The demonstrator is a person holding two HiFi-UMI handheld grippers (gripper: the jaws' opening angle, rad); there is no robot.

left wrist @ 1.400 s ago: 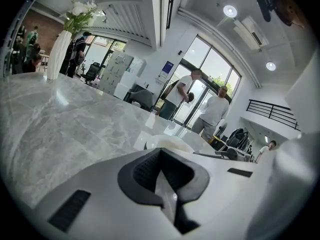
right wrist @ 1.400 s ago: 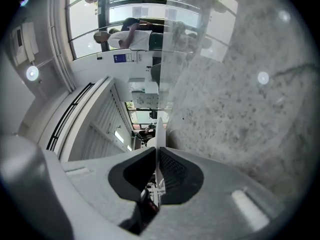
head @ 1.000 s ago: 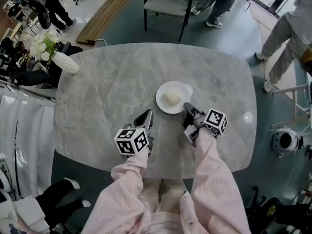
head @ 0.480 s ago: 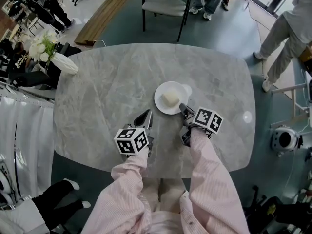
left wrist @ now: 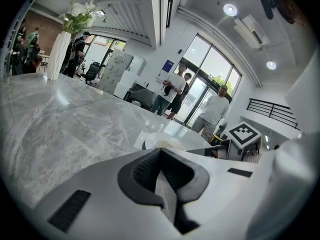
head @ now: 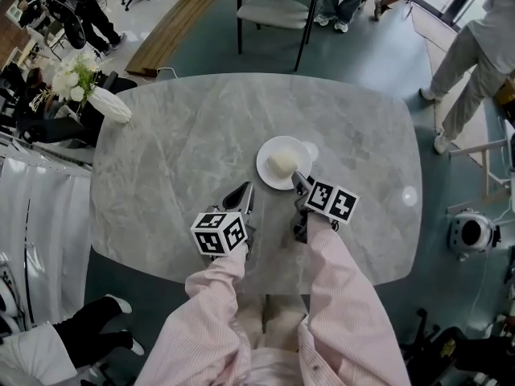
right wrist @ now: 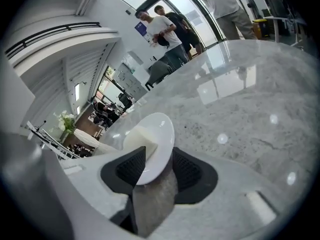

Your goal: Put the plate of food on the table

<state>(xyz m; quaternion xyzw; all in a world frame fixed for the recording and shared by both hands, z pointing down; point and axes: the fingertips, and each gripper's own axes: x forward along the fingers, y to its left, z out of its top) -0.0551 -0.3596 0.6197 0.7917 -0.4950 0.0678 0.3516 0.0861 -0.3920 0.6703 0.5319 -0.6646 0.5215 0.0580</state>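
My right gripper (right wrist: 159,167) has just been opening, the one plate's (right wrist: 163,133) rim between its jaws; only its view shows that. Left gripper (left wrist: 161,171) closed.

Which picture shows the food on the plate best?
The head view: it looks down on the whole food on its plate. The right gripper view shows it close but partly hidden; the left gripper view shows mainly the plate's edge.
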